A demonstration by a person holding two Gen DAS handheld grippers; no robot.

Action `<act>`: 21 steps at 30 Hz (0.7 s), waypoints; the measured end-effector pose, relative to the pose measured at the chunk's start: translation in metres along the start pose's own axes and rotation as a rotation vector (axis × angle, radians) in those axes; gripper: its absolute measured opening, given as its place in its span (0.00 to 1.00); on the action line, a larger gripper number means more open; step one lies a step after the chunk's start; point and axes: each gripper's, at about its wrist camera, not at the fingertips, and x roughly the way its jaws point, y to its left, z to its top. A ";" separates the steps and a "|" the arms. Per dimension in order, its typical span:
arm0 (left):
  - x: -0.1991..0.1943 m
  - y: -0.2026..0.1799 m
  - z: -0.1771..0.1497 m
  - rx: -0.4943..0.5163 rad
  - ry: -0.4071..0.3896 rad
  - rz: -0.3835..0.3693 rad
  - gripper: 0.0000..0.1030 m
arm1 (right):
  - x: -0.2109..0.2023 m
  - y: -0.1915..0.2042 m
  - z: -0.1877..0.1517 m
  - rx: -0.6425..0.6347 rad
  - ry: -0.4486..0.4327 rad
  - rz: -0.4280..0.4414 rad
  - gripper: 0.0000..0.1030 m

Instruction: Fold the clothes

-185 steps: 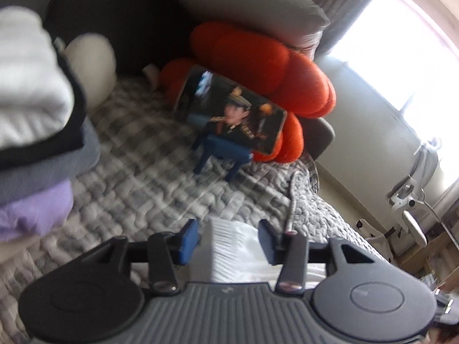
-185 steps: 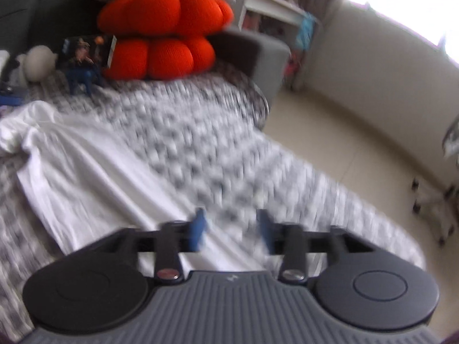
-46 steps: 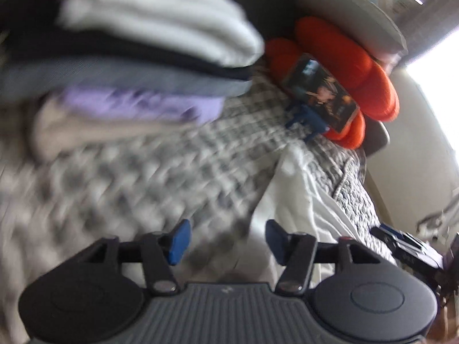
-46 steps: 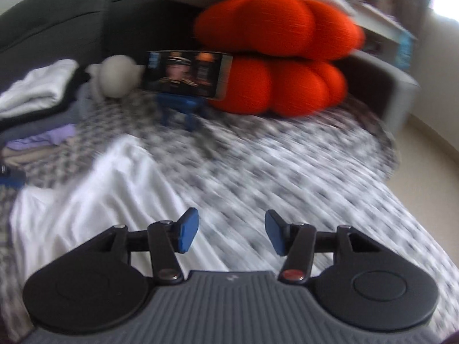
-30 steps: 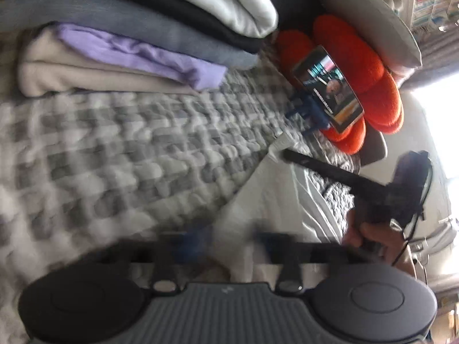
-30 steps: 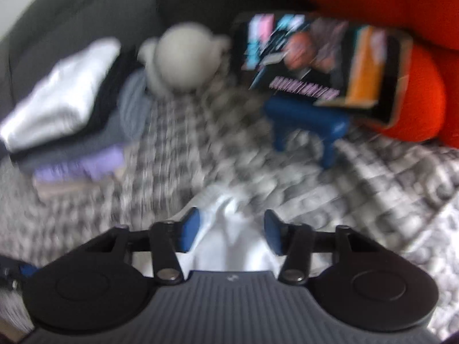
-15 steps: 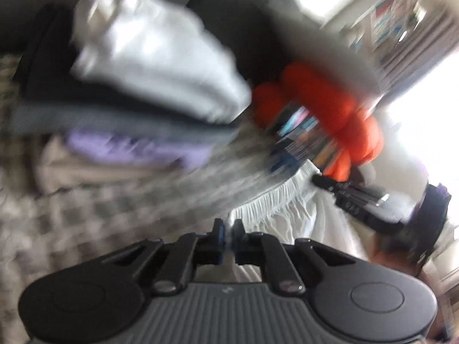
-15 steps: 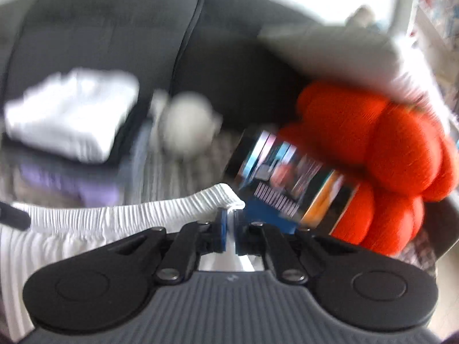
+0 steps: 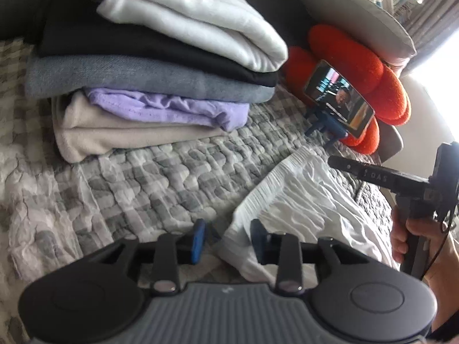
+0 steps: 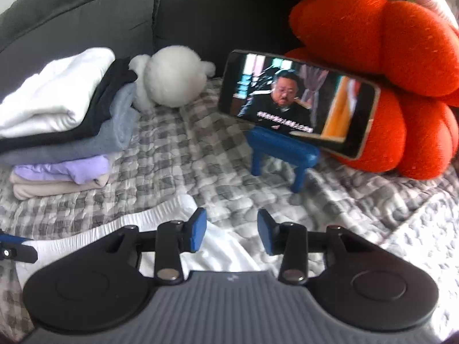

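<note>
White cloth, a garment with a gathered elastic waistband, lies on the checked quilt, spread out and not yet folded. Its waistband edge runs as a straight band from just ahead of the left gripper to just ahead of the right gripper, so the long axis of that edge joins the two tools; the body of the cloth trails back beneath and behind both.

Both grippers have just been opening. Left jaws stand partly apart with the waistband corner lying between them, pads not pressing. Right jaws stand partly apart over bare quilt, the cloth just left of them.

Judgement: the waistband has been laid flat; the next move calls for a fresh pinch on an edge to carry the first fold over.

Beyond the left tool stands a stack of folded clothes; beyond the right, a phone on a blue stand.
</note>
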 end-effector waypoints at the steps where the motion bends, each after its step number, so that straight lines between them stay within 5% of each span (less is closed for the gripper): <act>1: 0.002 -0.002 0.000 0.004 -0.005 0.007 0.33 | 0.005 0.000 0.001 0.000 0.018 0.010 0.48; 3: 0.007 -0.005 -0.001 0.013 -0.016 0.020 0.26 | 0.013 0.008 -0.002 -0.042 0.051 0.019 0.45; 4: 0.008 -0.006 0.000 0.016 -0.018 0.028 0.09 | 0.017 0.012 -0.003 -0.066 0.068 0.024 0.25; 6: 0.009 -0.006 0.003 0.019 -0.030 0.030 0.07 | 0.014 0.024 -0.004 -0.134 0.048 -0.009 0.03; 16: -0.026 -0.010 0.007 0.089 -0.214 -0.060 0.05 | -0.066 0.046 0.023 -0.231 -0.344 -0.119 0.03; 18: -0.019 -0.002 0.003 0.102 -0.188 -0.032 0.05 | -0.059 0.053 0.019 -0.255 -0.334 -0.114 0.03; 21: -0.006 0.003 -0.004 0.124 -0.136 0.030 0.06 | -0.021 0.051 0.007 -0.260 -0.190 -0.101 0.03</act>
